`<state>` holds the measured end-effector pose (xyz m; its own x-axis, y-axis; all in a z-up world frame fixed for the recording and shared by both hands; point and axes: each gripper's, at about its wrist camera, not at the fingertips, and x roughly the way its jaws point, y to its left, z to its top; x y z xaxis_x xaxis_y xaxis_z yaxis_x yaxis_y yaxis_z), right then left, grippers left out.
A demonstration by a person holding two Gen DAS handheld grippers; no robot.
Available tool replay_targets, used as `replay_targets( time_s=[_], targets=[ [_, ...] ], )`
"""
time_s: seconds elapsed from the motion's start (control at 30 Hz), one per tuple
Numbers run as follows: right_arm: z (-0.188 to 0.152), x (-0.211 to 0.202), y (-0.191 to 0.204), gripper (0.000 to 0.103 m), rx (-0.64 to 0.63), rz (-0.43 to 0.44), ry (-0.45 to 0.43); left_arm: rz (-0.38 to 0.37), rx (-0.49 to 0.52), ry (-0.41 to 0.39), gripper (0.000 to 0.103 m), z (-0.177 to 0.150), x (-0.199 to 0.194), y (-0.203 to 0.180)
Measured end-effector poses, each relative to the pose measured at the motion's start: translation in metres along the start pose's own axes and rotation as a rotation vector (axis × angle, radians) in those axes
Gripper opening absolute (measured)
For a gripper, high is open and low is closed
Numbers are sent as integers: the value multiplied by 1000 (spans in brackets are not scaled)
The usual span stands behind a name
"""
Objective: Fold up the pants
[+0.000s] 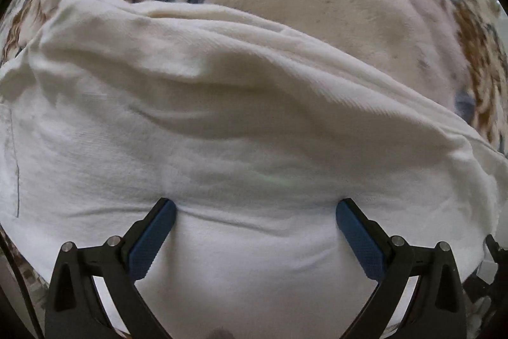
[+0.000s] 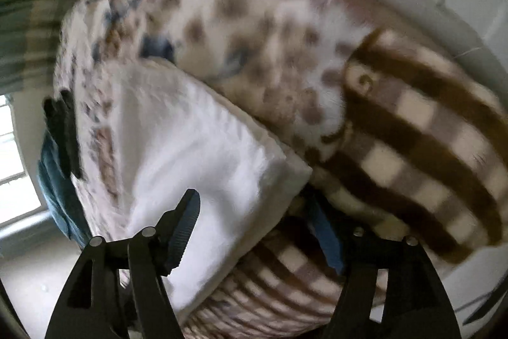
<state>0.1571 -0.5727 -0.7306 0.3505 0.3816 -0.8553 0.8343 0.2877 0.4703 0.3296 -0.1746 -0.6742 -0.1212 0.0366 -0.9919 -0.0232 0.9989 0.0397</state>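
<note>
Both grippers, left gripper [image 1: 255, 205] and right gripper [image 2: 257, 212], hover spread over folded white pants [image 1: 222, 123]; press flat, probably on bed blanket [image 1: 333, 5].

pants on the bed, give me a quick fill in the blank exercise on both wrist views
1. The folded pants are ____ in colour.
2. The left tongs press into the pants with jaws standing ____.
3. In the right wrist view, the blanket beside the pants has a brown and cream ____ pattern.
4. The pads on the left tongs are ____ in colour.

Missing words: white; open; checked; blue
</note>
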Motion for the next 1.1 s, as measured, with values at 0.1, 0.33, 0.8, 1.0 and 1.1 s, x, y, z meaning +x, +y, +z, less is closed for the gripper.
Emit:
replay_targets(
  time_s=[0.1, 0.33, 0.8, 1.0, 1.1],
  targets=[
    [2, 6, 2, 82, -2, 56, -35, 11, -6, 35, 103, 11, -1, -8],
    [-5, 3, 24, 19, -122, 125, -99, 12, -36, -10, 103, 22, -20, -15],
    [2, 20, -7, 16, 46, 219, -164, 80, 73, -46, 103, 64, -45, -64],
    [7, 31, 6, 64, -19, 379, -133, 34, 104, -81, 103, 81, -68, -74],
    [7, 34, 21, 16, -31, 298, -188, 20, 122, -109, 103, 91, -80, -74]
  ],
)
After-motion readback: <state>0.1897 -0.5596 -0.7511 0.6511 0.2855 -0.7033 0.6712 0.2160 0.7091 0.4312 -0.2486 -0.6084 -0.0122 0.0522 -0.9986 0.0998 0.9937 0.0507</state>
